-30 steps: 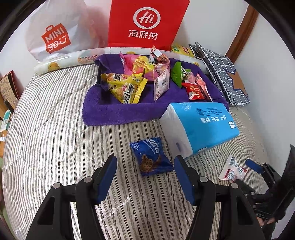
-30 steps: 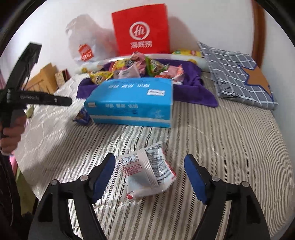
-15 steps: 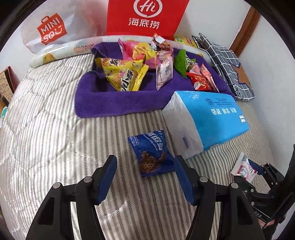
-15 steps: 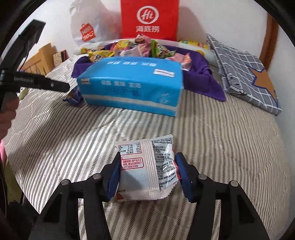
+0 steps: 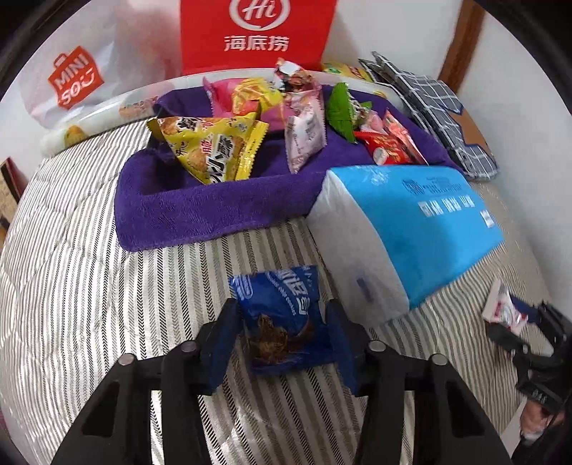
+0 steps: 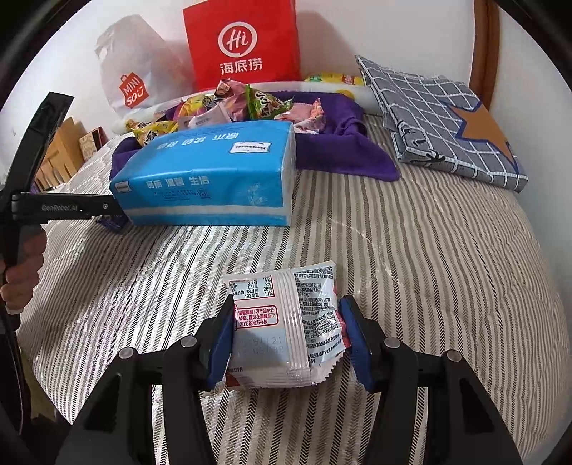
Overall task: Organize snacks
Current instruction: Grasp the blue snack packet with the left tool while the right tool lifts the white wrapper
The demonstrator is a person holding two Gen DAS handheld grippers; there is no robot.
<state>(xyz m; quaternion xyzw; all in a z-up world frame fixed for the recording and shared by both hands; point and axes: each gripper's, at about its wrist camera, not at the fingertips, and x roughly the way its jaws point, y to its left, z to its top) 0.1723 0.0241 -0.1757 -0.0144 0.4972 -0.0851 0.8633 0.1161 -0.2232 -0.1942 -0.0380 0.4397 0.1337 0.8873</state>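
My left gripper (image 5: pixel 284 334) is shut on a blue cookie packet (image 5: pixel 282 314) on the striped bed. My right gripper (image 6: pixel 286 331) is shut on a white snack packet (image 6: pixel 286 329) with red print, also low over the bed; that packet shows in the left wrist view (image 5: pixel 502 311) too. A purple towel (image 5: pixel 200 211) at the back holds a pile of snacks, among them a yellow bag (image 5: pixel 214 150), a pink packet (image 5: pixel 304 139) and red packets (image 5: pixel 389 146). The towel shows in the right wrist view (image 6: pixel 343 150).
A blue tissue pack (image 5: pixel 404 229) lies between the two grippers, in front of the towel; it shows in the right wrist view (image 6: pixel 211 179). A red paper bag (image 5: pixel 257 32) and a white Miniso bag (image 5: pixel 75 78) stand at the wall. A grey checked cloth (image 6: pixel 439 118) lies right.
Both grippers moved forward and closed: the left onto the blue cookie packet, the right onto the white packet. The right one was closing half a second ago.
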